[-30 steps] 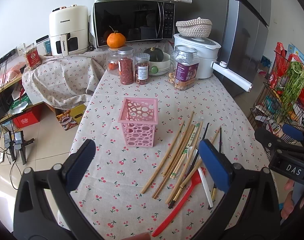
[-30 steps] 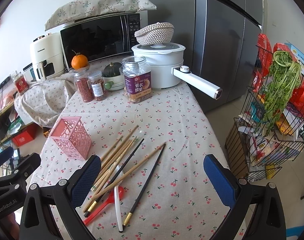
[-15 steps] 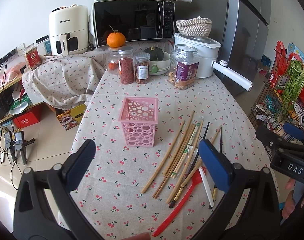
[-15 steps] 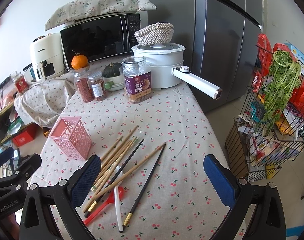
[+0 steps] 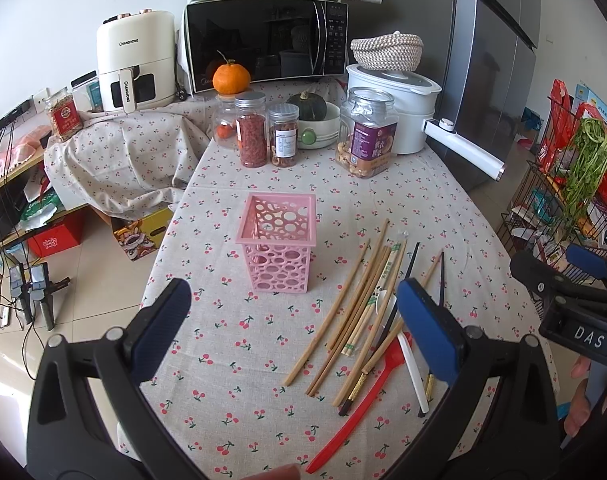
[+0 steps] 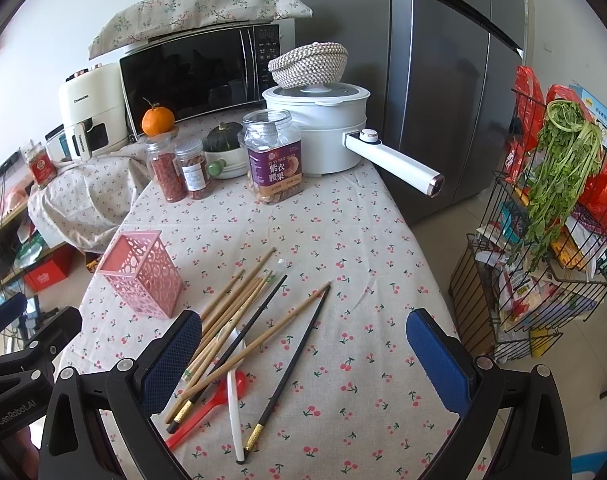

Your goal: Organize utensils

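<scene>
A pink perforated holder [image 5: 277,240] stands upright and empty on the cherry-print tablecloth [image 5: 243,360]; it also shows in the right wrist view [image 6: 141,276]. To its right lies a loose pile of bamboo chopsticks [image 5: 355,304], black chopsticks [image 6: 291,372], a red spoon [image 5: 355,404] and a white spoon [image 6: 234,412]. My left gripper [image 5: 299,332] is open and empty, above the cloth in front of the holder. My right gripper [image 6: 303,360] is open and empty, above the pile's near end.
Jars [image 5: 253,132], a nut jar [image 5: 367,136], a bowl with a squash [image 5: 309,120], a white electric pot [image 5: 399,104] with a long handle, a microwave [image 5: 263,40] and an air fryer stand at the back. A wire rack [image 6: 543,260] stands right of the table.
</scene>
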